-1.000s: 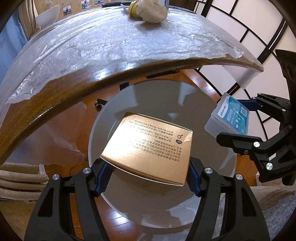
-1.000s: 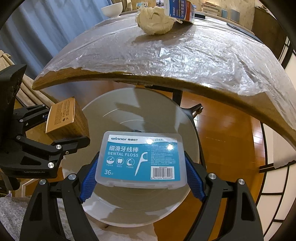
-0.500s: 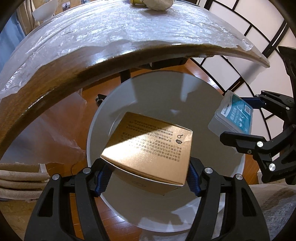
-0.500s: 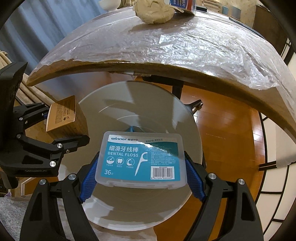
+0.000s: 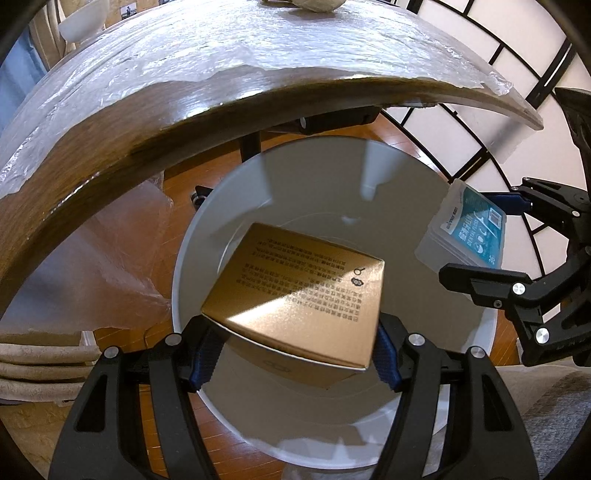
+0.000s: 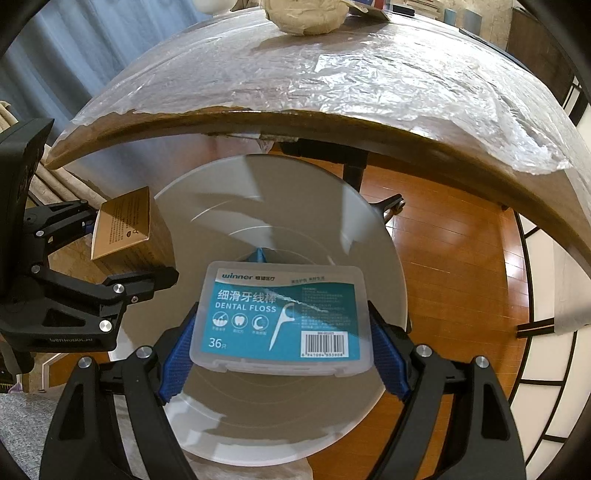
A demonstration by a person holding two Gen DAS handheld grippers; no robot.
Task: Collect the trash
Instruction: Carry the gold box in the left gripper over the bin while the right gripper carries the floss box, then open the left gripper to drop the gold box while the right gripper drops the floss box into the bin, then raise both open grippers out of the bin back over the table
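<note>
Bin (image 5: 476, 350) below me, round and grey-white, standing on the wooden floor just in front of the plastic-wrapped tabletop (image 5: 258, 51); both my loads hang over its open mouth. My left gripper (image 5: 291, 354) is clenched on the gold cardboard box (image 5: 299, 299), blue fingers (image 5: 201, 358) pressing its two lower sides, the box tilted with one corner toward the bin floor. My right gripper (image 6: 282, 356) grasps the clear dental floss case (image 6: 280, 317) across its short ends, label up. To drop well, I judge each piece should be centred over the bin, clear of the rim, before I part the fingers; the floss case looks well inside, the box nearer the left rim. A crumpled paper wad (image 6: 304, 16) waits on the tabletop.
</note>
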